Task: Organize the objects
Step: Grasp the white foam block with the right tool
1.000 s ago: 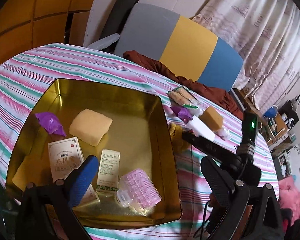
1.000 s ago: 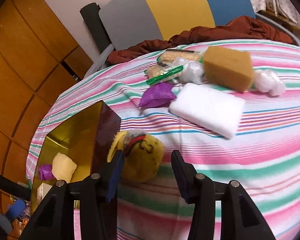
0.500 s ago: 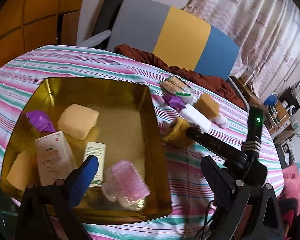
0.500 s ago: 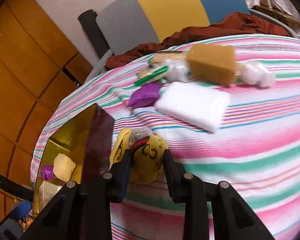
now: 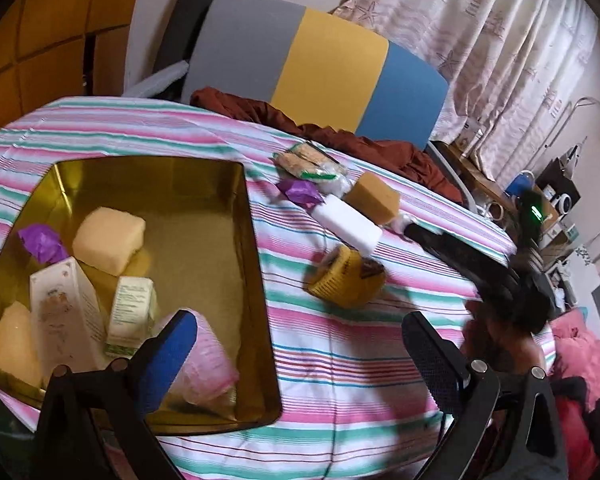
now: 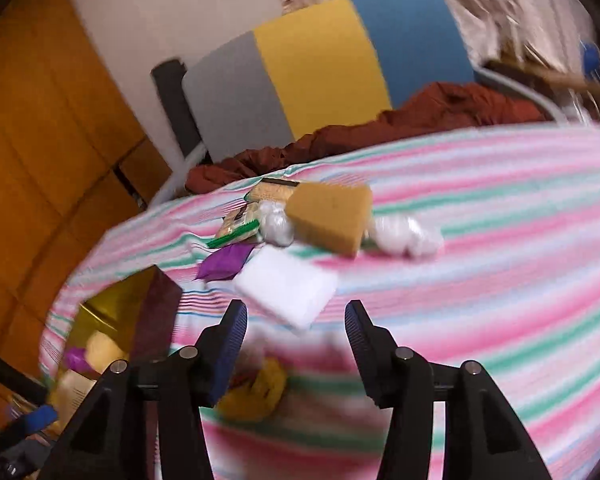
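A gold tin box (image 5: 256,248) stands on the striped tablecloth and holds sponges, a purple wrapper, two small cartons and a pink roller. A yellow knitted toy (image 5: 346,278) lies on the cloth just right of the box; it shows blurred in the right wrist view (image 6: 256,390), low between the fingers. My right gripper (image 6: 294,320) is open and empty above it. Beyond lie a white sponge (image 6: 288,286), a brown sponge (image 6: 330,220), a purple wrapper (image 6: 224,260) and snack packets (image 6: 240,224). My left gripper (image 5: 300,360) is open and empty over the box's near right corner.
A grey, yellow and blue headboard (image 5: 320,72) and a rust-red cloth (image 5: 340,136) lie behind the table. White plastic-wrapped lumps (image 6: 404,234) sit right of the brown sponge. Orange wall panels are at the left, curtains and clutter at the right.
My right gripper was shut on the yellow toy half a second ago; it has opened and pulled up and back, leaving the toy on the cloth beside the box. The left gripper shifted right.
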`<act>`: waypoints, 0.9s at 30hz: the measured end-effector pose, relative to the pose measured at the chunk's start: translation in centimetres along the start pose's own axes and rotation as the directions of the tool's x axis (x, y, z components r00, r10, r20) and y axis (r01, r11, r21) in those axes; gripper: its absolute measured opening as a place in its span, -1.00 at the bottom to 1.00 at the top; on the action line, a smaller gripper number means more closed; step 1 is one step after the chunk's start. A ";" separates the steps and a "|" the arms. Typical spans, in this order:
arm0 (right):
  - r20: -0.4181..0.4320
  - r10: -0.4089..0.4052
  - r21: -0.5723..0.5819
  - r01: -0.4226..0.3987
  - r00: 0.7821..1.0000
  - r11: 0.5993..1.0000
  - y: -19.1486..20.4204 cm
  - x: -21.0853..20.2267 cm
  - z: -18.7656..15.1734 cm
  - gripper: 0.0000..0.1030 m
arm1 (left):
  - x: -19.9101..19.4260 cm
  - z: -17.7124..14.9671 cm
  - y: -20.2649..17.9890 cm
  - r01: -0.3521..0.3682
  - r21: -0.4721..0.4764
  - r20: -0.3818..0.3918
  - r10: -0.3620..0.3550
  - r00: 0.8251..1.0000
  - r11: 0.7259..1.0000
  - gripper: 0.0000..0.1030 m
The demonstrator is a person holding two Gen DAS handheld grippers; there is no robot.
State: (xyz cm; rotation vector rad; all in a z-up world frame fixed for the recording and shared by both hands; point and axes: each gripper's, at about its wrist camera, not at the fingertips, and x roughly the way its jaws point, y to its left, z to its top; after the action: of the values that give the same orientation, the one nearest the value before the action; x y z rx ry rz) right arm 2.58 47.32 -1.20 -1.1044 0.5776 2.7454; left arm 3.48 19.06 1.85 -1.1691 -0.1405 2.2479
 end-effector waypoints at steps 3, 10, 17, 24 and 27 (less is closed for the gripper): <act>-0.073 -0.004 -0.130 -0.006 0.997 0.992 1.4 2.8 1.4 0.01 | 0.0 -0.3 -0.3 0.015 0.007 -0.009 -0.015 1.000 1.000 1.00; -0.166 -0.064 -0.371 -0.002 0.984 0.929 4.1 8.1 1.8 0.02 | -0.1 -0.9 -1.0 0.037 0.049 -0.024 -0.036 0.999 0.998 1.00; -0.153 -0.108 -0.454 0.027 0.982 0.891 4.8 9.3 0.8 0.08 | 0.8 -1.0 -1.1 0.036 0.040 -0.047 -0.034 0.998 0.999 1.00; -0.143 -0.048 -0.404 -0.015 0.989 0.915 3.6 7.8 0.4 -0.24 | 1.4 -1.1 -1.8 0.050 0.058 -0.061 -0.046 0.997 0.997 1.00; -0.140 -0.050 -0.413 -0.013 0.989 0.911 3.6 7.4 -0.1 -0.28 | 1.5 -1.3 -2.1 0.049 0.063 -0.065 -0.045 0.997 0.997 1.00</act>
State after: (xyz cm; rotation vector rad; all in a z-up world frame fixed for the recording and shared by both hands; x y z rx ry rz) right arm -3.63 43.79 -5.21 -1.3968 -0.0132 2.8608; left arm 4.78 21.35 0.73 -1.1896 -0.0689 2.1561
